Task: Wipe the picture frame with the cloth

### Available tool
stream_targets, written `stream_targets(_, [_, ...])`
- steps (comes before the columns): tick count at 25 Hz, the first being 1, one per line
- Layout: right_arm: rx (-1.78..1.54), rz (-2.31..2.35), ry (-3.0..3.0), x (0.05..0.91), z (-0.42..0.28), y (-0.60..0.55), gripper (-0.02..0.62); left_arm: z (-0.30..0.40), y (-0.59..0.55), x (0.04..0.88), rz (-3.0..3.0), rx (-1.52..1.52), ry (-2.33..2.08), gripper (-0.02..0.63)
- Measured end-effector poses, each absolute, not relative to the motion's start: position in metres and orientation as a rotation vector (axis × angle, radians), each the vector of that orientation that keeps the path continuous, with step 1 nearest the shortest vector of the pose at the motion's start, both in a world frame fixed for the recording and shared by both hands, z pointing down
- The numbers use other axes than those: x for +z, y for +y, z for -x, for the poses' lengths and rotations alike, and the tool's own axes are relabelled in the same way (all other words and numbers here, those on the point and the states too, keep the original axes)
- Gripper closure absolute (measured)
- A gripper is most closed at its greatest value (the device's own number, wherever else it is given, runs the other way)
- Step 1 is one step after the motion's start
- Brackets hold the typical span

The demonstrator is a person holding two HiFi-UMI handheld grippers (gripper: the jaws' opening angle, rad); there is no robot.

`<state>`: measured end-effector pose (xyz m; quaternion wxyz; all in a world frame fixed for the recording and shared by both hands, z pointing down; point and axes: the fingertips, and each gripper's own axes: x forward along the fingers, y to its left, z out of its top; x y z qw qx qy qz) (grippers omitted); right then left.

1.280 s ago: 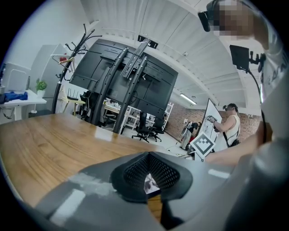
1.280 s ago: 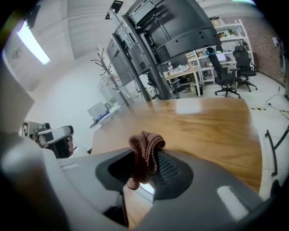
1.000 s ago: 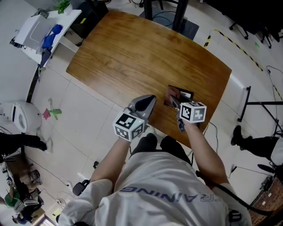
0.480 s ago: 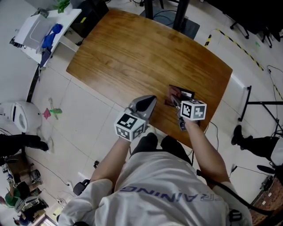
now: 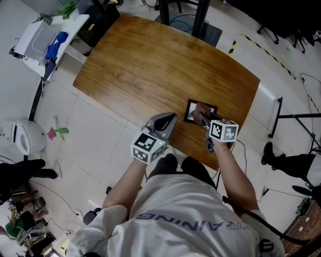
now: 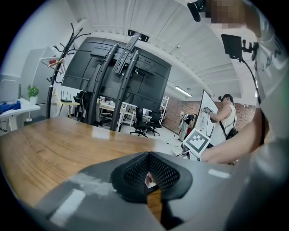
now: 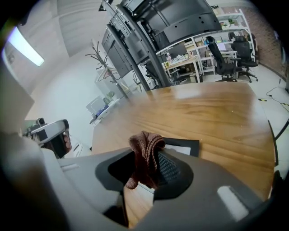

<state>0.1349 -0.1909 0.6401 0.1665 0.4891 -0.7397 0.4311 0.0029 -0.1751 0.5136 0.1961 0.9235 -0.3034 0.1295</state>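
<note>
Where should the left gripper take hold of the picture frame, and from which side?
Probably the black border on its left side, coming in low from the left. The picture frame lies flat on the table, so only a thin edge offers a grip, and the right gripper with the cloth occupies its right part.

Table point(image 5: 150, 65): wood-grain top with rounded corners, on a black pedestal base point(image 5: 200, 20).
Floor point(image 5: 95, 135): pale square tiles, with a black-and-yellow striped strip point(image 5: 266, 45) running across it at upper right.
White side desk point(image 5: 35, 35): beyond the table's far left corner, carrying a blue item point(image 5: 55, 42) and a green plant point(image 5: 69, 7).
Black coat stand point(image 6: 63, 49).
Large black panel rig point(image 6: 131, 81) on slanted rails.
Black office chairs point(image 7: 226, 52) at desks.
Brick wall point(image 6: 174, 115): at the far end.
Ceiling point(image 6: 149, 22): white ribbed panels with a strip light point(image 6: 183, 91).
</note>
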Motion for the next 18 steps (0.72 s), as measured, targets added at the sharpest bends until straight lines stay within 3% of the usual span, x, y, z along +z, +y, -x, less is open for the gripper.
stream_targets(18, [1.300,-1.565,-2.003,0.632,-0.207,-0.164,0.474,-0.004,-0.167,0.521,-2.550,0.357,-0.847,0.603])
